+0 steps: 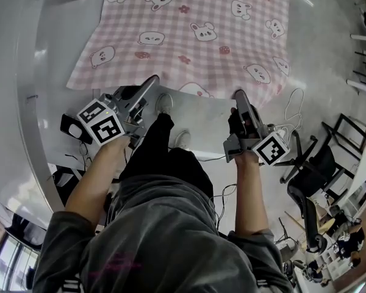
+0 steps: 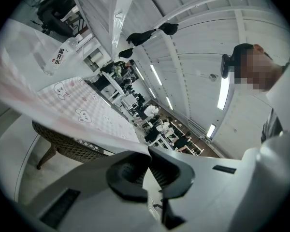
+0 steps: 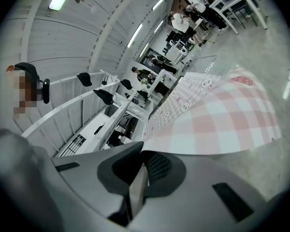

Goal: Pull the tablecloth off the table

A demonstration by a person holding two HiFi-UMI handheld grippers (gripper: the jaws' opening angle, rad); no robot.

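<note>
The tablecloth (image 1: 189,29) is pink-and-white check, printed with bunny faces and small flowers; it lies spread over the white table (image 1: 49,47) toward 12 o'clock in the head view, its near edge raised and rumpled on the right. The left gripper (image 1: 150,84), at 11 o'clock from the person, pinches that edge, jaws pressed onto the fabric; the right gripper (image 1: 239,95), at 1 o'clock, nips it the same way. The cloth's far side is cut off by the frame; a clear bottle (image 2: 55,57) on the table carries print too blurred to read; a wicker chair (image 2: 63,141) shows only partly beneath the cloth.
</note>
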